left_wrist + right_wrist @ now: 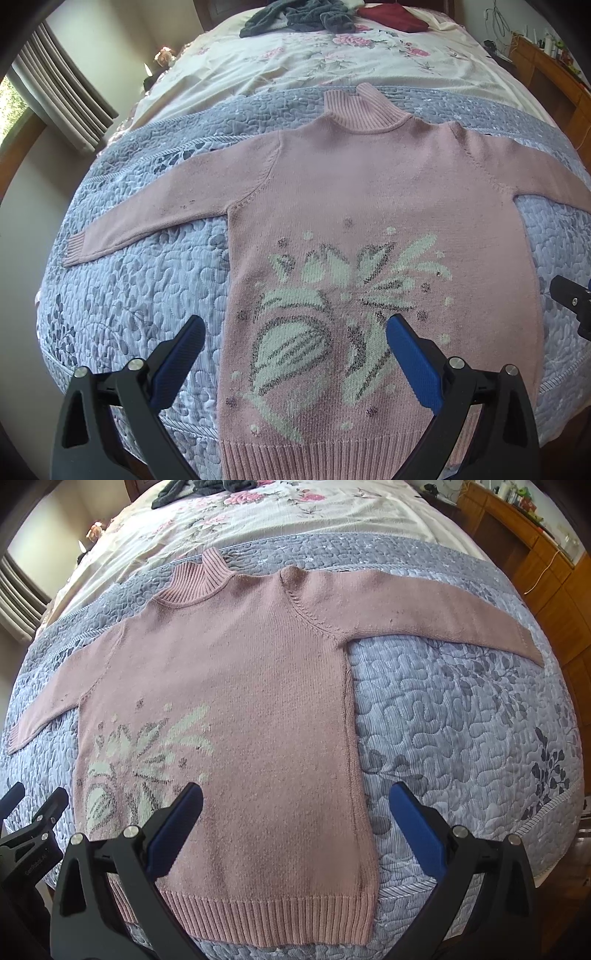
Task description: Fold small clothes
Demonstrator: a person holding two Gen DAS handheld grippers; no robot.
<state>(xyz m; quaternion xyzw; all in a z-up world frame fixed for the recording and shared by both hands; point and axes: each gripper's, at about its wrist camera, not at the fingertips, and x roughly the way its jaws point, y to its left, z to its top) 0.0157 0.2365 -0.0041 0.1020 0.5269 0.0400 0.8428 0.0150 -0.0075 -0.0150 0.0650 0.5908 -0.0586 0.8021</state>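
Nearest me, my left hand-held gripper (295,338) hangs with its blue-padded jaws spread, holding nothing, over the hem end of the pink knitted turtleneck sweater with the pale flower pattern (369,221). My right hand-held gripper (295,805) is likewise spread and empty above the sweater's plain right side, straddling its side seam. The sweater lies flat and unfolded on the grey-blue quilted bedspread (461,720), both sleeves stretched outward, I judge so each gripper can take a sleeve or hem corner cleanly. Farther up the bed lie a floral cream sheet (314,59), a crumpled dark grey garment (295,16) and a dark red cloth (395,16).
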